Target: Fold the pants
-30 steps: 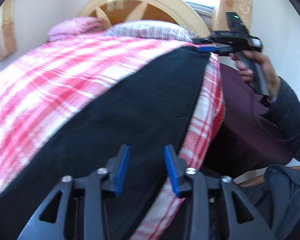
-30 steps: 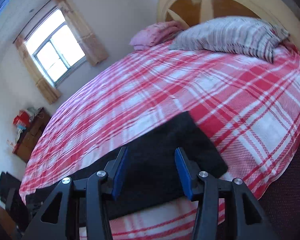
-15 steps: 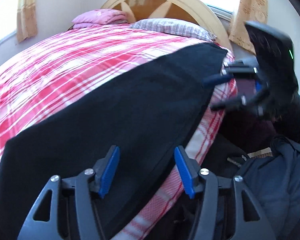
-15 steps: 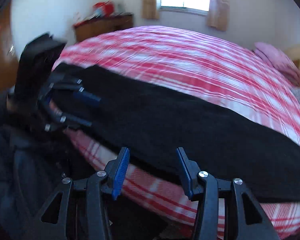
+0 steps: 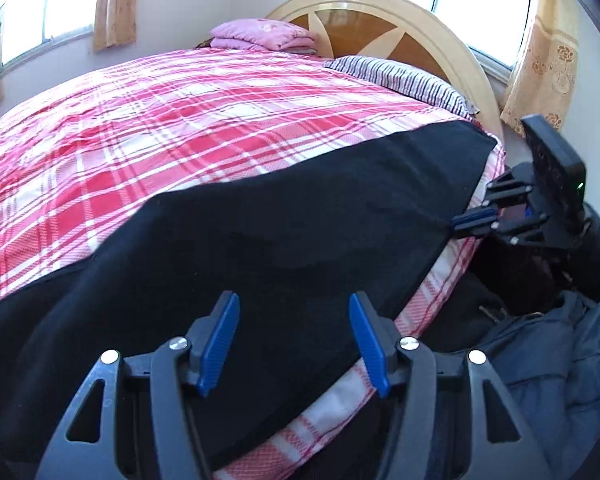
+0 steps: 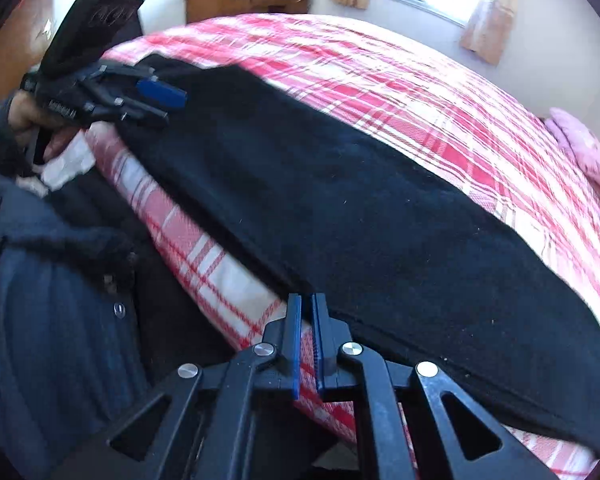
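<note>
Left wrist view: the black pants (image 5: 300, 220) lie flat in one long band along the near edge of the bed, running from seven o'clock up to two o'clock across the red-and-white plaid bedspread (image 5: 180, 120). The left gripper (image 5: 293, 298) hovers over the near stretch of that band at six o'clock. Its blue pads stand moderately apart with nothing between them. At three o'clock the right gripper (image 5: 458, 224) has its fingers pressed together on the side edge of the pants, where the cloth draws to a small point. The step in hand looks like taking two holds along one edge before carrying it over. To do it well, the left gripper should probably come down on the same edge and bite through every layer. Both hands could then lift together and level, so the band does not twist or sag between them. The pants look thick, matte and slightly fuzzy, and they show light lint specks. That suggests they will drape heavily and grip the woven cover under them. The cover is crisp and smooth, bulging over a soft mattress. At twelve o'clock, a striped pillow (image 5: 400, 76) and a folded pink blanket (image 5: 260, 34) lie well apart from the pants.
</note>
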{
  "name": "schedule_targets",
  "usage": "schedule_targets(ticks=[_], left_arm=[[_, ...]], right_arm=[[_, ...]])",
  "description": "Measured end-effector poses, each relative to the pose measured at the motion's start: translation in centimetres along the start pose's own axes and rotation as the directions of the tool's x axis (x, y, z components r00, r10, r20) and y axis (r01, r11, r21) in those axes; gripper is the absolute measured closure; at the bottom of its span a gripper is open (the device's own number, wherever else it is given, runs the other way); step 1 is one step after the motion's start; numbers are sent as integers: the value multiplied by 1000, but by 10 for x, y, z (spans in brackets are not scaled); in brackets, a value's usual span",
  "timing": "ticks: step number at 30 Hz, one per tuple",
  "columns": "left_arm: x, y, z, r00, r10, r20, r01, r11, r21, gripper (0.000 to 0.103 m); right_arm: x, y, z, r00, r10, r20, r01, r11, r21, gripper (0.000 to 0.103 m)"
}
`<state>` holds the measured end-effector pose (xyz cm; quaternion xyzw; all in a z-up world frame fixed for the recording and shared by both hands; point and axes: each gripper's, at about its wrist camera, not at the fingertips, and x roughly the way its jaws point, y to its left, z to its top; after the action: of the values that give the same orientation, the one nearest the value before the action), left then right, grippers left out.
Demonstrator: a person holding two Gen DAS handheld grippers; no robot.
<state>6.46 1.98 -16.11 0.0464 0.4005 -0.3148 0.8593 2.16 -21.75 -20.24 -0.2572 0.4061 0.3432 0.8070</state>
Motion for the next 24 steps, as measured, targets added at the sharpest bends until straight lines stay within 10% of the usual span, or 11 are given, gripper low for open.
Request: schedule_targets(ticks=[6,14,24], left_arm=[[-14,29,4,995,68,73,-62,995,-78,36],[-15,39,-9,995,70,67,-65,996,-67,35],[-1,29,-31,999,30,42,-29,999,-28,17]], right_arm=[[1,17,44,978,174,118,-177,984,11,98],[54,49,56,932,344,-112,-350,936,-32,97],[66,-2,156,909,407,87,-415,881,227,97]])
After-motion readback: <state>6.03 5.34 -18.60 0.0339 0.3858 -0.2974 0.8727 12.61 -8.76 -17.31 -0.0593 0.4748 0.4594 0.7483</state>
